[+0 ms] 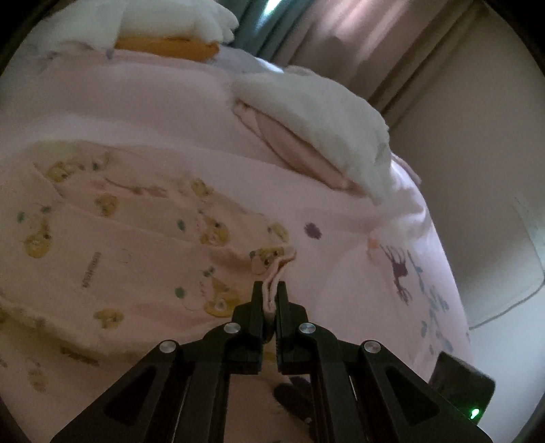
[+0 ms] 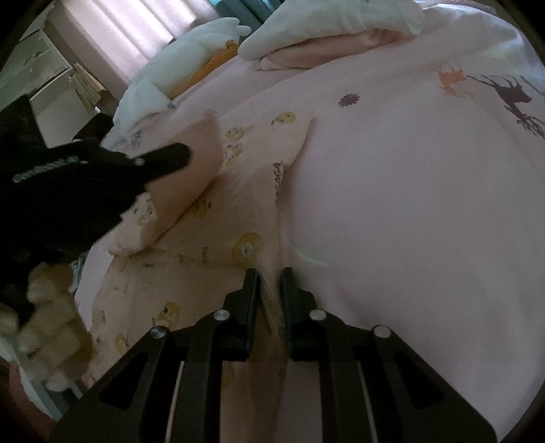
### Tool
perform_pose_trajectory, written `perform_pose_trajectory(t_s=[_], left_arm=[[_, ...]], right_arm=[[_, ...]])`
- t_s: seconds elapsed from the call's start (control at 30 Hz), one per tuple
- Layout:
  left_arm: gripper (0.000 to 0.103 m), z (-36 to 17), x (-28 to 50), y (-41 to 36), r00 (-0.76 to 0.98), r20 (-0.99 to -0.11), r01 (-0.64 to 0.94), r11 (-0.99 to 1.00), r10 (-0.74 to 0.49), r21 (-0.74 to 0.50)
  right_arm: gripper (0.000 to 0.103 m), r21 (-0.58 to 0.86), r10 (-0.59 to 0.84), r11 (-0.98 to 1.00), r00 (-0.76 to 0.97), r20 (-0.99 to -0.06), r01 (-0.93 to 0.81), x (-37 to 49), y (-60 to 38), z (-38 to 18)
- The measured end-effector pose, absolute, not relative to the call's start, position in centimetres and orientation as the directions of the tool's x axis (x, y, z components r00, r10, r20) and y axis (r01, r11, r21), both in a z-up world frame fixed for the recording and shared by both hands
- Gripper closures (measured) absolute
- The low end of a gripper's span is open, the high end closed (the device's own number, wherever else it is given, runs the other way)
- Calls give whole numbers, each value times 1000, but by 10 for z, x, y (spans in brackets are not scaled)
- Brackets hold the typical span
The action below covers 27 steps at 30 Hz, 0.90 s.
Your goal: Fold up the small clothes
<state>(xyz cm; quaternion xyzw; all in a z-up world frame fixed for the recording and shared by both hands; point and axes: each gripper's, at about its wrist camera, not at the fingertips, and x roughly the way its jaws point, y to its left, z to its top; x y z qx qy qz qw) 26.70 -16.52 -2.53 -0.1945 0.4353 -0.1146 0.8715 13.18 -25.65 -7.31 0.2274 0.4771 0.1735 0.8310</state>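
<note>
A small pale pink garment (image 1: 136,238) printed with yellow lions lies on the pink bedspread (image 1: 153,112). My left gripper (image 1: 269,286) is shut on a bunched edge of the garment at its right side. In the right wrist view the same garment (image 2: 211,245) lies spread with one part folded over at the left. My right gripper (image 2: 269,272) is shut on the garment's near edge, cloth showing between the fingers. The left gripper (image 2: 170,156) shows in the right wrist view at the left, over the folded part.
White and pink folded bedding (image 1: 323,129) lies further up the bed, with an orange pillow (image 1: 167,46) beyond it. Curtains (image 1: 357,30) and a wall stand to the right. The bedspread has purple deer prints (image 2: 511,92). White shelving (image 2: 44,78) stands far left.
</note>
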Motion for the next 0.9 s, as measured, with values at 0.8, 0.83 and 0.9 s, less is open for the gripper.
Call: perform_pose_trajectory(t_s=[0.8,0.83,0.9], left_arm=[[87,-24,253,-171,536,-814,128,975,-224,-184],[87,-25,251,-161,555,-813,111,985,-174,-135],[87,-28,251,-133,585,-807,64,996,-82,-55]], right_arm=[[90,644,586,765,439,-681,-22,132,-270,-81],[90,642,585,766,439,-682,-23,132,-269,-81],[90,636,580,771,439,-686,-26,132,-270,-80]])
